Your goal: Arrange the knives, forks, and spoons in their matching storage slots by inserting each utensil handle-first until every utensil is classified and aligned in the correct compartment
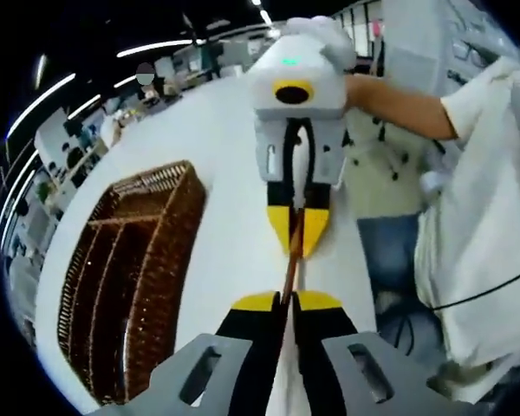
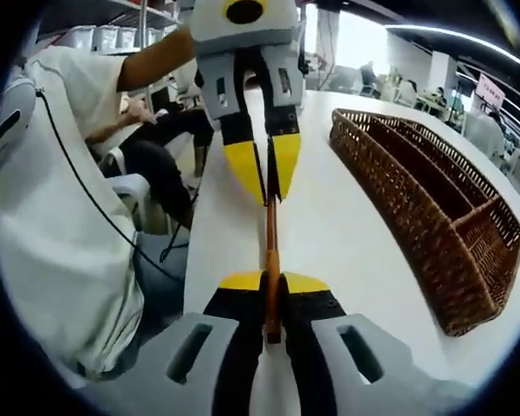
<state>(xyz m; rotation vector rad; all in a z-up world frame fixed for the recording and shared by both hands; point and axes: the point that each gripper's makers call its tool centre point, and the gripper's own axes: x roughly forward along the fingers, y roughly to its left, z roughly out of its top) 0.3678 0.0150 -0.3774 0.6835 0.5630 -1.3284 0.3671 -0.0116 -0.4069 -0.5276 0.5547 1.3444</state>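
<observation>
In the left gripper view, our left tool [image 1: 286, 301] has its yellow-tipped jaws closed on one end of a slim brown utensil [image 1: 292, 251] with a wooden-looking shaft. The right tool [image 1: 298, 227] faces us from above, its jaws pinched on the other end, so the piece is bridged between both tools over the white tabletop [image 1: 230, 208]. We cannot tell from here whether it is a knife, fork or spoon, because both ends are buried in the jaws. To the left lies the wicker tray [image 1: 130, 286] with its long dividers. The slots we can see into look bare, though the far corners are dim.

In the right gripper view, our right tool [image 2: 273, 283] is clamped on the same utensil [image 2: 271, 234], and the left tool [image 2: 267, 178] grips the far end opposite. The wicker tray [image 2: 433, 217] sits to the right on the tabletop [image 2: 329, 234], well apart from the held piece. Its compartments again appear to hold nothing.

We judge the task to be at or near its start: one utensil is in hand, seemingly being passed or re-gripped between tools, and nothing is sorted yet. What is left is to free one end, turn the handle toward the tray, and insert it in its matching slot, then deal with any other utensils, none of which we can see on the tabletop here.
</observation>
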